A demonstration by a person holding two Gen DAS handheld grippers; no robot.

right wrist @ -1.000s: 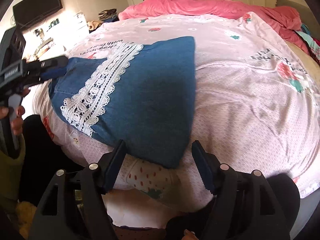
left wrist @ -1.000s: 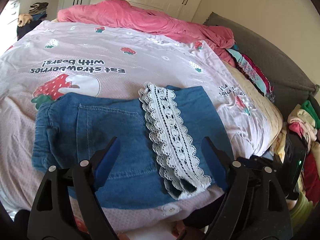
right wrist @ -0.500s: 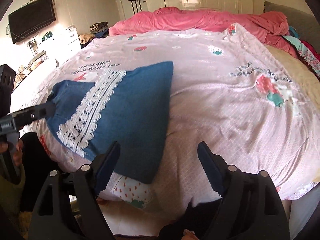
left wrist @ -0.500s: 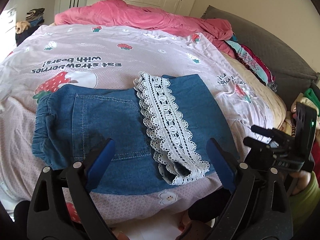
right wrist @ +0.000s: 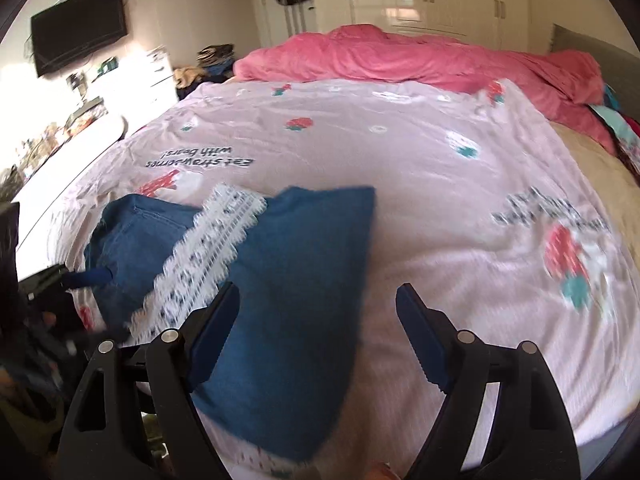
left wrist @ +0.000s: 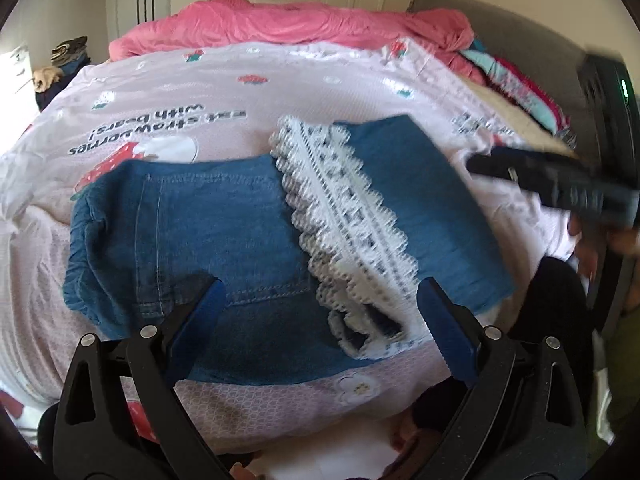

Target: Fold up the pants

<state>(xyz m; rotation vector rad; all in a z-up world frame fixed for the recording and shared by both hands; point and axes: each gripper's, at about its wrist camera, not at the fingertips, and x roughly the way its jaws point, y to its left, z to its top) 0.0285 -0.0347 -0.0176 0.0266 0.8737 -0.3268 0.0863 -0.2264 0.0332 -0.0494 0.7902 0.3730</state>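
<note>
Blue denim pants (left wrist: 224,232) with a white lace hem (left wrist: 340,216) lie folded on the pink strawberry bedsheet (left wrist: 240,96), near the front edge of the bed. My left gripper (left wrist: 320,300) is open and empty, raised above the near edge of the pants. My right gripper (right wrist: 316,304) is open and empty, above the right part of the pants (right wrist: 304,280). The right gripper also shows, blurred, at the right of the left wrist view (left wrist: 560,184). The left gripper shows at the left edge of the right wrist view (right wrist: 80,278).
A pink duvet (left wrist: 296,20) lies bunched at the far end of the bed. Colourful clothes (left wrist: 516,80) are piled along the grey headboard (left wrist: 520,32) on the right. A wall TV (right wrist: 80,44) and a white dresser (right wrist: 132,88) stand on the left.
Both grippers have lifted back and away from the pants. The right gripper has swung up and to the right. The pants lie as before.
</note>
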